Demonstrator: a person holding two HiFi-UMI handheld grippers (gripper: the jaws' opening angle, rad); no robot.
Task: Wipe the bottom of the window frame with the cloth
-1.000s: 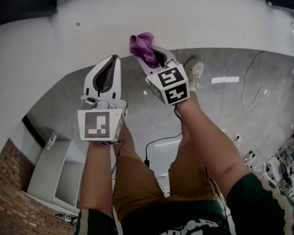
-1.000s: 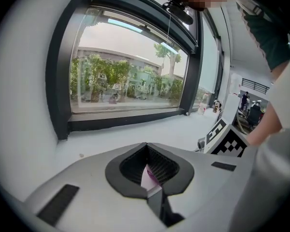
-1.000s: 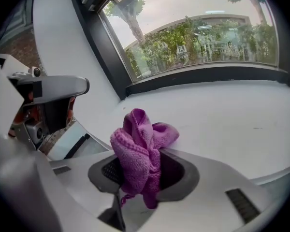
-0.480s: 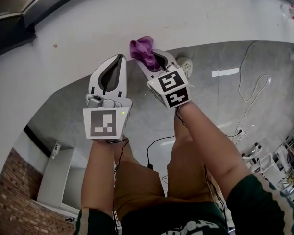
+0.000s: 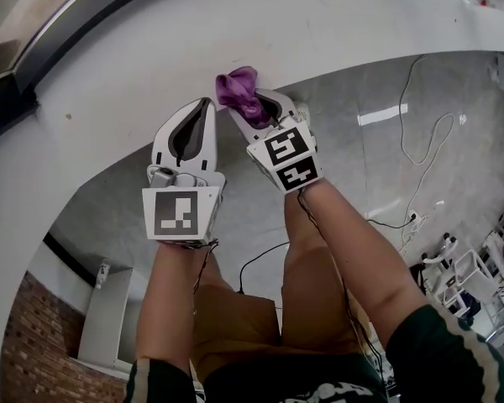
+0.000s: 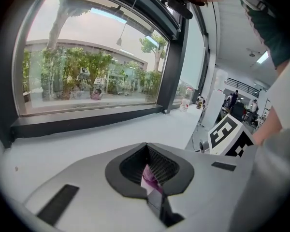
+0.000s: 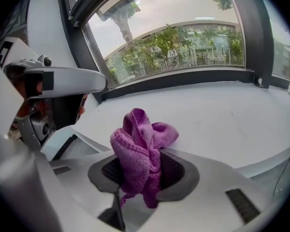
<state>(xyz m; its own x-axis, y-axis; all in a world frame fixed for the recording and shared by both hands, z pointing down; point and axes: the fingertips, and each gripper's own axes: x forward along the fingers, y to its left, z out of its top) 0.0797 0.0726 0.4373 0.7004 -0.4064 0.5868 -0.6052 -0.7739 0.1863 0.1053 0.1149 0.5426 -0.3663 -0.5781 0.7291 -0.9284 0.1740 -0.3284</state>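
So from where I'm standing, this is the bit right before any actual wiping happens. The right gripper [image 5: 250,109] is clamped on the purple cloth [image 7: 137,149], which is bunched into a wad that sticks up out of the jaws rather than lying flat. It's held right at the near edge of the white sill [image 7: 222,115], the edge over the floor [image 5: 386,183]. I honestly can't tell if the wad brushes the sill there or just hangs over it. The left gripper [image 5: 205,103] is just beside it, jaws pressed together, not doing any work as far as I can see. Its own view shows a little sliver of purple in the hollow between its jaws. I can't tell whether that's a scrap pinched in there or just the cloth seen through the gap, but from above nothing pokes out of it. The part that's meant to get cleaned, the dark bottom rail of the window frame [image 7: 183,79], runs along the far edge of the sill under the glass. The cloth is well apart from it, with bare sill in between, so I'd call this the approach step, wipe not started. Next move, if you ask me: reach the right gripper across to the far edge and tip it so the fluffy wad meets the rail, not the plastic jaw tips. Then press down a bit and drag sideways along the rail. Balled up like that, only a small patch of cloth will touch, so it'll probably need a few passes.
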